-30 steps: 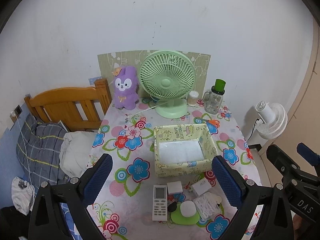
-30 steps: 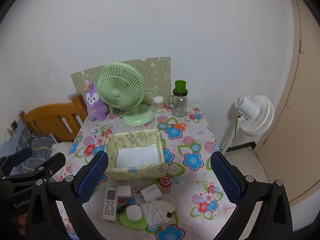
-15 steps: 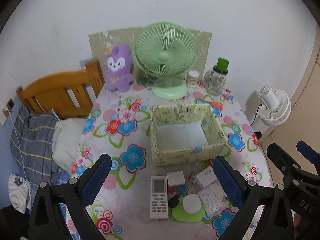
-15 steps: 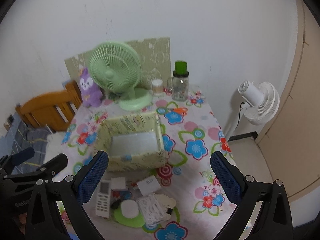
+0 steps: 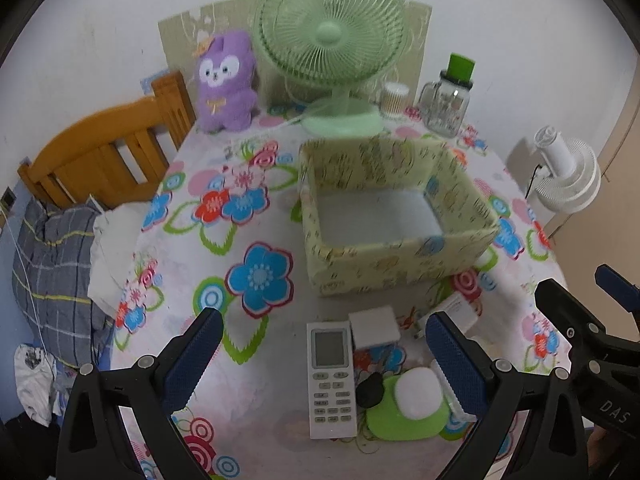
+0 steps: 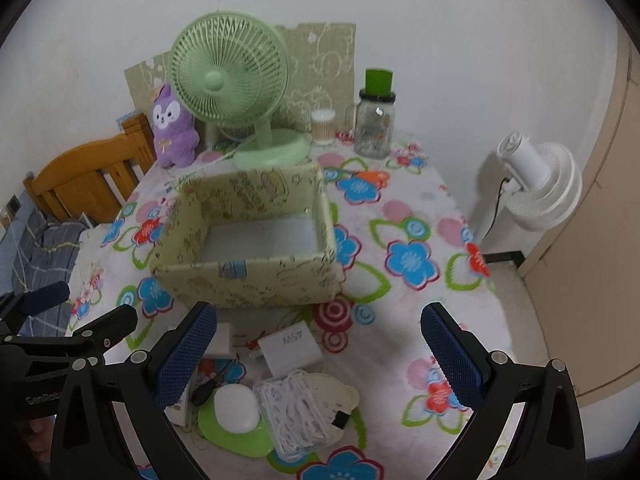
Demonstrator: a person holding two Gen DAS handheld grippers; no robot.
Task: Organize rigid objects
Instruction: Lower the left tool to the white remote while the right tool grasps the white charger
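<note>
Since the patterned storage box ahead of both tongs holds nothing, I've sorted nothing: left gripper and right gripper spread empty above the remote control and charger.

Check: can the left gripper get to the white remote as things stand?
Probably yes. The left gripper is open, and the white remote lies flat between its fingers with nothing on top; the small white box sits close beside it.
</note>
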